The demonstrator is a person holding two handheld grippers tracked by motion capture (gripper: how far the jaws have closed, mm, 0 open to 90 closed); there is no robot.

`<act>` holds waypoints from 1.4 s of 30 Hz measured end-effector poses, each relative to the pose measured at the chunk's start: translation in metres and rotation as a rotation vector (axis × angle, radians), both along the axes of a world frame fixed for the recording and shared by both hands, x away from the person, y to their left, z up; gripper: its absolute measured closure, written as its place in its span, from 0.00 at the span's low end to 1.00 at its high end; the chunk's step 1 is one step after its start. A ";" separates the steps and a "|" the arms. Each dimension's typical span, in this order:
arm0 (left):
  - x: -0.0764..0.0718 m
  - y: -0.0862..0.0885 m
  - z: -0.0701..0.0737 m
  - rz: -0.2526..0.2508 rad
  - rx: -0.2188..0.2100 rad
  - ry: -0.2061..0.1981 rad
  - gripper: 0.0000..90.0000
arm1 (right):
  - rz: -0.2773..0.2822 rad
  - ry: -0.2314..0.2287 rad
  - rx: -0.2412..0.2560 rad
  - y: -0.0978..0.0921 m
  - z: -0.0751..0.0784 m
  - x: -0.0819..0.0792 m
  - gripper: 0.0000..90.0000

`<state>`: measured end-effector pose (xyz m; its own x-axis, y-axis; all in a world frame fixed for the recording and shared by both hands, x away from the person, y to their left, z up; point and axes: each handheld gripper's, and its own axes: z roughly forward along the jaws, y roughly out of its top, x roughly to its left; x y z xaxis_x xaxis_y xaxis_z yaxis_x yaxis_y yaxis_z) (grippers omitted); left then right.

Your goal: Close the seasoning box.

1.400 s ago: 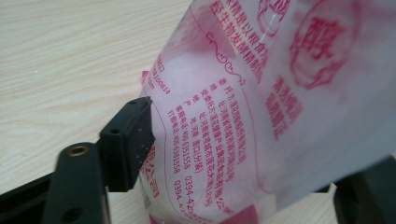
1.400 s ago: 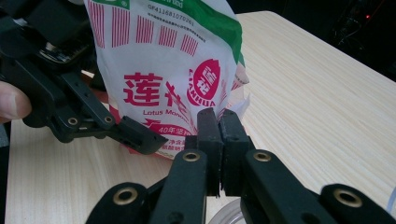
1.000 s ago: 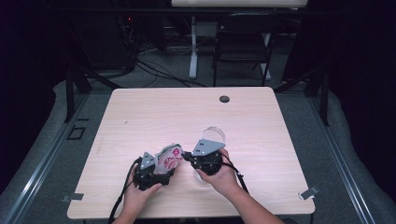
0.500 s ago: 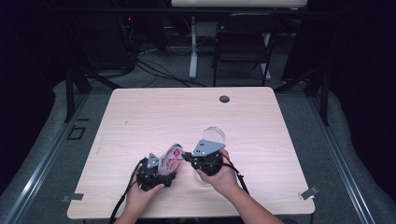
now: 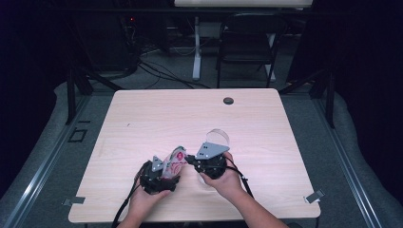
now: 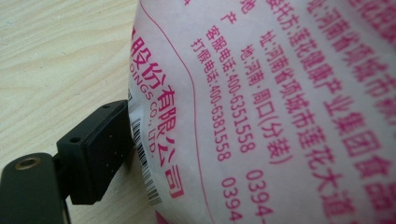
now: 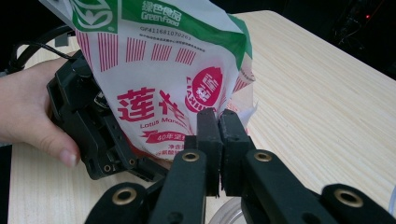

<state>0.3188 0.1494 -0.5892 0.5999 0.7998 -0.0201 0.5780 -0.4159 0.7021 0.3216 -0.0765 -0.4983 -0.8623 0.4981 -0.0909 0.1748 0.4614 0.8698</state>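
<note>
We see the left gripper (image 5: pixel 157 175) and the right gripper (image 5: pixel 209 161) side by side at the near edge of the worktop (image 5: pixel 142 118), with a white packet printed in pink and green (image 5: pixel 174 160) held up between them. The right gripper's jaws are pressed nearly together on the packet's lower edge (image 7: pixel 219 112). One jaw of the left gripper lies against the packet's printed side (image 6: pixel 280 116), but we cannot tell how far those jaws are open.

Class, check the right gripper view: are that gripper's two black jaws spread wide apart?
No: the right gripper has its jaws pressed together, pinching an edge of the packet.
</note>
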 end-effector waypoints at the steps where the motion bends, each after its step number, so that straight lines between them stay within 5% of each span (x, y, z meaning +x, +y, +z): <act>1: 0.000 0.000 0.000 0.007 0.000 -0.001 0.16 | 0.000 0.001 0.000 0.000 0.000 0.000 0.99; 18: -0.002 0.002 0.002 0.026 -0.023 -0.036 0.51 | 0.002 0.006 -0.001 -0.001 0.000 -0.001 0.98; 26: 0.000 0.006 0.002 0.040 -0.066 -0.028 0.59 | 0.010 0.023 0.010 -0.004 0.001 -0.001 0.84; 32: 0.003 0.007 0.004 0.049 -0.085 -0.020 0.63 | 0.018 0.006 -0.025 -0.007 0.001 -0.003 0.76; 42: 0.008 0.005 0.011 0.049 -0.094 -0.001 0.67 | -0.032 0.022 -0.017 -0.034 0.008 -0.006 0.67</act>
<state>0.3271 0.1547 -0.5782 0.5602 0.8228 -0.0955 0.5954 -0.3198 0.7371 0.3153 -0.1110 -0.4899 -0.8476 0.5244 -0.0807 0.2093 0.4703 0.8573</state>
